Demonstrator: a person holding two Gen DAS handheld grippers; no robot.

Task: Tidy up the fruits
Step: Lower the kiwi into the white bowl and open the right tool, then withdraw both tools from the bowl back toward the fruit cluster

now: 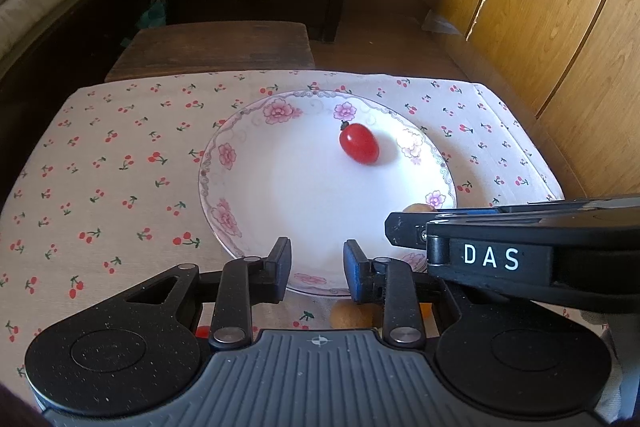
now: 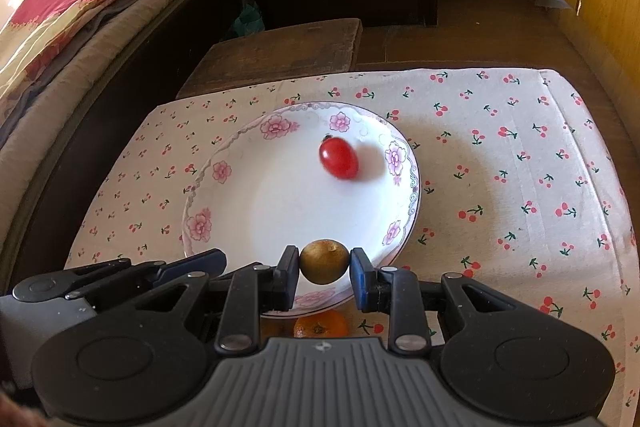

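While the right gripper [image 2: 324, 269] holds a small brownish-green round fruit [image 2: 324, 261], perhaps a longan, pinched between its two pads just above the near rim of the flowered plate [image 2: 248, 203], the left gripper [image 1: 317, 269] hangs beside it with its jaws narrow and nothing between them. A red grape tomato [image 2: 338, 159] already lies on the plate, towards its far right side and apart from the rim. Below the plate's near edge, on the cherry-print cloth [image 2: 500, 163], a small orange citrus fruit [image 2: 320, 325] waits, half hidden by the gripper body. The left wrist view also shows a tan round fruit [image 1: 350, 314] on the cloth just off the plate's near edge.

The likeliest mishap is the held fruit rolling. It is round and smooth, and the plate's rim slopes, so if let go this close to the near edge it could tip back over the rim onto the cloth. Released further in, it could run across the plate and knock the tomato. The two grippers sit close together at the plate's near side, so either one swinging sideways could strike the other.

The only legible writing is "DAS" in white letters [image 1: 491, 256] on the side of the right gripper, seen from the left wrist view.
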